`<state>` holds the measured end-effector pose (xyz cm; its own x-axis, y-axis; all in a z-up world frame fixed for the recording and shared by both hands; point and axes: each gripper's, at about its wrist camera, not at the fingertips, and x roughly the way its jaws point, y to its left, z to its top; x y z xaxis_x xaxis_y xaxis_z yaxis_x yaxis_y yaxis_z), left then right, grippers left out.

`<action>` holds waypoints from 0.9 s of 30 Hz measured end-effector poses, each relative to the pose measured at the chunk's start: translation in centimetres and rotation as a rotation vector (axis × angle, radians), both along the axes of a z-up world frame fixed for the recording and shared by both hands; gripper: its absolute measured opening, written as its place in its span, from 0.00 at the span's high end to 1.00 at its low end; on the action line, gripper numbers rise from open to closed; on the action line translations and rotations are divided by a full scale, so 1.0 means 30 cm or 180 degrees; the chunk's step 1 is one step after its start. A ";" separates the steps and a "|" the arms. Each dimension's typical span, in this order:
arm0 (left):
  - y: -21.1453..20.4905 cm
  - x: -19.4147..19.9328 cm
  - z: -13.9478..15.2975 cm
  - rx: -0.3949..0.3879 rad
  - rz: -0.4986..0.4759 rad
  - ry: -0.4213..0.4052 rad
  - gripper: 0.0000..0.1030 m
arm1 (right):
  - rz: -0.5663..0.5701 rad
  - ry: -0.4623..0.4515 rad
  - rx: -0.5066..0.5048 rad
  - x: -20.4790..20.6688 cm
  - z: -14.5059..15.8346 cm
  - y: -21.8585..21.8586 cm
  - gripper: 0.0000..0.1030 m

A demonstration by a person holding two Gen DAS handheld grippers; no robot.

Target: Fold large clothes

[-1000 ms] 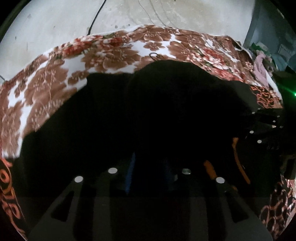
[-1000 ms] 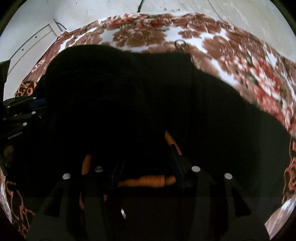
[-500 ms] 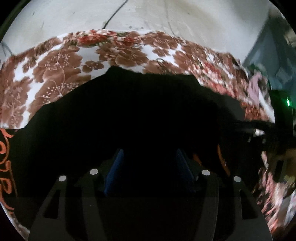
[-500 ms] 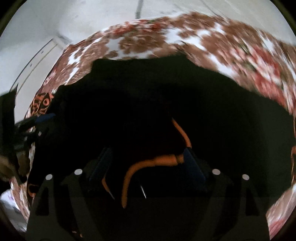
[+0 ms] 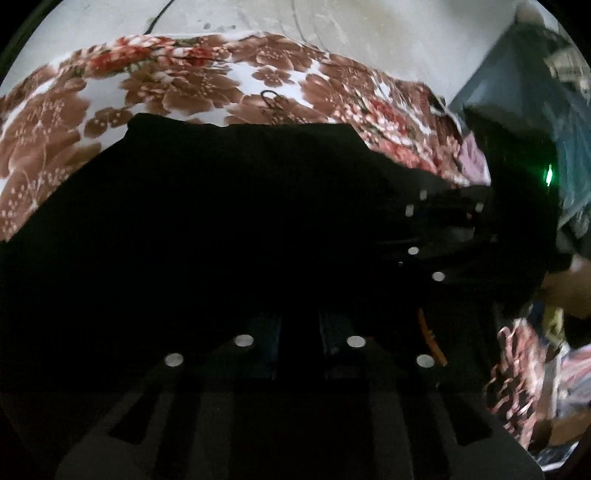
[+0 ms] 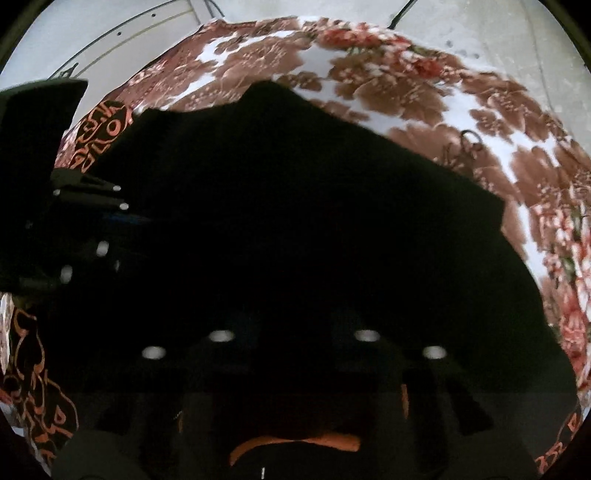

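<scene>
Garment, black (image 5: 229, 229), fills centre and lower part of both wrist views, spread over floral blanket (image 5: 177, 85) that shows along the upper edge. Left gripper (image 5: 299, 332) at bottom centre of the left view, jaws closing, blue pads narrowly apart with dark cloth between them; too dark to say if they press it. Right gripper (image 6: 293, 339) at bottom centre of the right view, jaws drawn together; whether they pinch fabric cannot be told. Orange trim (image 6: 295, 441) shows at lower edge there. Pale wall (image 5: 369, 33) behind blanket.
</scene>
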<state>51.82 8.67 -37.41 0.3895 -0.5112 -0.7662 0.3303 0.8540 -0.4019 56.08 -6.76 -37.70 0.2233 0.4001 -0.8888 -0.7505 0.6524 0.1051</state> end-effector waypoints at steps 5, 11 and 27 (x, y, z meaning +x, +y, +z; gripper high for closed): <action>0.015 -0.069 0.141 -0.0181 0.0003 -0.0188 0.88 | -0.0045 0.0099 0.0344 -0.054 0.143 -0.096 0.90; 0.021 -0.144 0.272 -0.0313 0.0025 -0.0283 0.88 | -0.0047 0.0185 0.0465 -0.110 0.262 -0.161 0.90; -0.036 -0.202 -0.029 0.0594 0.0017 -0.0161 0.48 | -0.0155 0.0333 0.0064 -0.173 -0.064 -0.106 0.62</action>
